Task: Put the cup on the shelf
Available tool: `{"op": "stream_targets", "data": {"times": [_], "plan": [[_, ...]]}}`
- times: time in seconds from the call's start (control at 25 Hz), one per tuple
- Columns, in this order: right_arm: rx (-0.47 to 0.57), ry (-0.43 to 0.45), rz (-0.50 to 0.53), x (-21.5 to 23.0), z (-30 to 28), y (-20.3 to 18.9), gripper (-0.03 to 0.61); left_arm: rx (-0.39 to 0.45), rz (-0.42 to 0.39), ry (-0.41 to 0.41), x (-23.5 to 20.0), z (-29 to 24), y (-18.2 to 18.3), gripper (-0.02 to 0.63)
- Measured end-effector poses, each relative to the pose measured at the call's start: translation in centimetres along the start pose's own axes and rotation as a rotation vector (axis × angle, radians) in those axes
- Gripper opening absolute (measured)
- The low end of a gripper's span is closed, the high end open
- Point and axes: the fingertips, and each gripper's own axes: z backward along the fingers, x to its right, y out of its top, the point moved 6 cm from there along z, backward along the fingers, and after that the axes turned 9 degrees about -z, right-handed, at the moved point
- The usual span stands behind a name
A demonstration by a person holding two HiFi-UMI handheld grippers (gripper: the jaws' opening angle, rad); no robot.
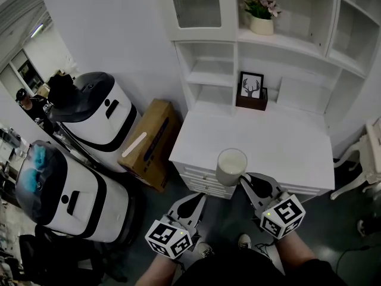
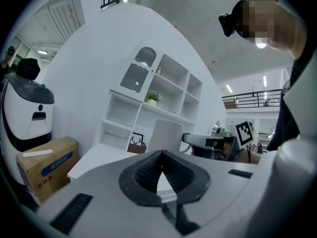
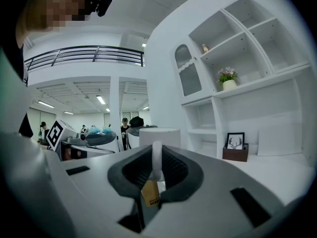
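A white cup hangs at the front edge of the white desk top. My right gripper is shut on its handle. In the right gripper view the thin white handle stands upright between the jaws, with the cup's body just beyond and a yellow tag below. My left gripper is lower and to the left, shut and holding nothing; its tips meet. The white shelf unit rises behind the desk, its open compartments visible in every view.
A framed deer picture stands at the back of the desk, and a flower pot on a shelf above. Left of the desk lie a cardboard box and two white robot bodies. A white chair is at the right.
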Motion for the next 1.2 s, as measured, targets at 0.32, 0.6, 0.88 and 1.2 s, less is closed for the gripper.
{"op": "stream_targets", "data": {"times": [0.32, 0.6, 0.88, 1.2], "plan": [[0.004, -0.021, -0.014, -1.9, -1.4, -0.6, 0.032, -0.006, 0.004, -0.021, -1.7, 1.6, -0.3, 0.005], [0.009, -0.047, -0.009, -3.6, -2.1, -1.0, 0.031, 0.0, 0.011, -0.037, -3.3, 3.2, -0.6, 0.005], [0.017, -0.067, -0.004, -5.7, -2.6, -1.4, 0.031, 0.015, 0.011, -0.058, -4.2, 5.0, -0.6, 0.005], [0.023, -0.07, 0.003, -6.8, -3.3, -1.5, 0.031, 0.019, 0.014, -0.069, -5.0, 5.7, -0.7, 0.005]]}}
